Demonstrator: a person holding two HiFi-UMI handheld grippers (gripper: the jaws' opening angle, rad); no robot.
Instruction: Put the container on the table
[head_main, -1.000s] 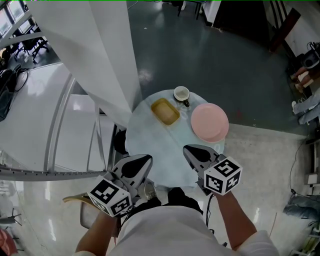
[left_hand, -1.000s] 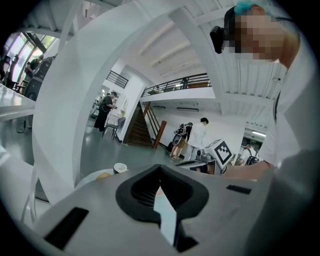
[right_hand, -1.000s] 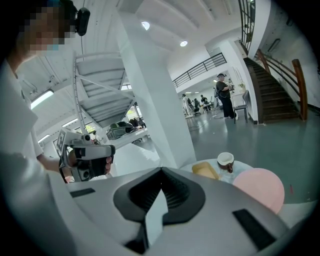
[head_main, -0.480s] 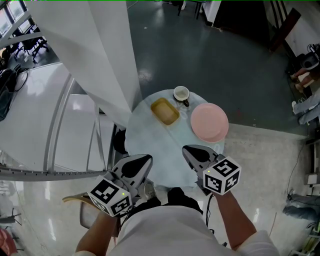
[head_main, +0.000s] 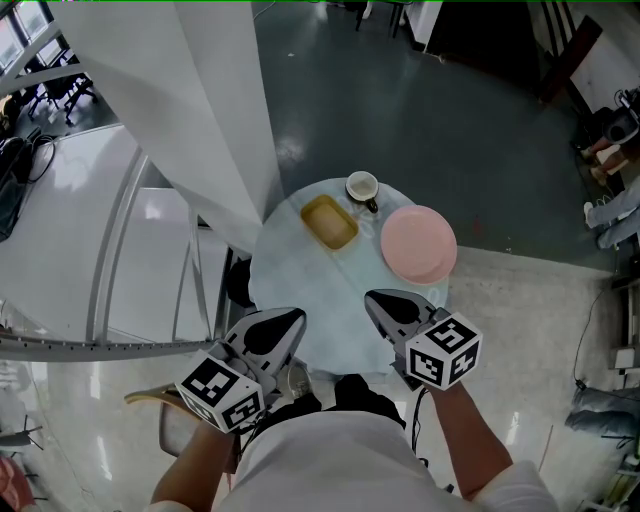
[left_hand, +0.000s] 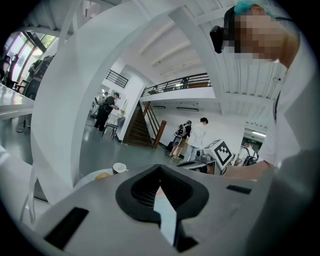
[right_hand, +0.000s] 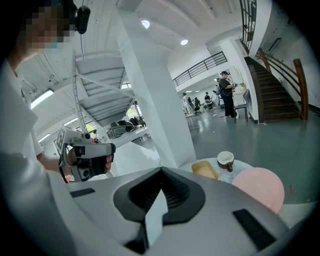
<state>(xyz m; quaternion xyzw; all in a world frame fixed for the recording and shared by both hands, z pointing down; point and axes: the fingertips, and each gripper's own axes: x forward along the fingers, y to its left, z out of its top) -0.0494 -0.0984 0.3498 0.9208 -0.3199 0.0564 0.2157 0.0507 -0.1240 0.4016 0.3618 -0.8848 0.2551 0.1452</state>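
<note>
1. The left claw (head_main: 287, 322) is held low at the near edge of the round surface (head_main: 318, 292), close to the person's body. In the left gripper view its jaws (left_hand: 160, 175) are pressed together with nothing between them.

2. The yellow container (head_main: 330, 222) is seen lying flat on the far half of the surface, left of centre, well apart from both claws. It is a shallow rectangular tray and appears empty, so the placing asked for looks already done.

3. The tray is judged to be light and stiff, with a smooth raised rim that may prove slippery. The material cannot be told from these views. A hold is best taken across the rim wall at the near short end or a long side, one jaw inside and one outside. The tray is best kept level once lifted.

4. A cup (head_main: 362, 188) holding something dark stands just beside the tray's far right corner. That corner is judged the poorest place for a grasp, since the cup could be knocked.

5. The right claw (head_main: 380, 301) is held over the near right part of the surface. Its jaws (right_hand: 161, 172) are likewise closed on nothing, and the tray (right_hand: 205, 170) is seen beyond them.

6. A pink plate (head_main: 419, 244) rests at the right edge of the surface, near the tray but not touching it.
</note>
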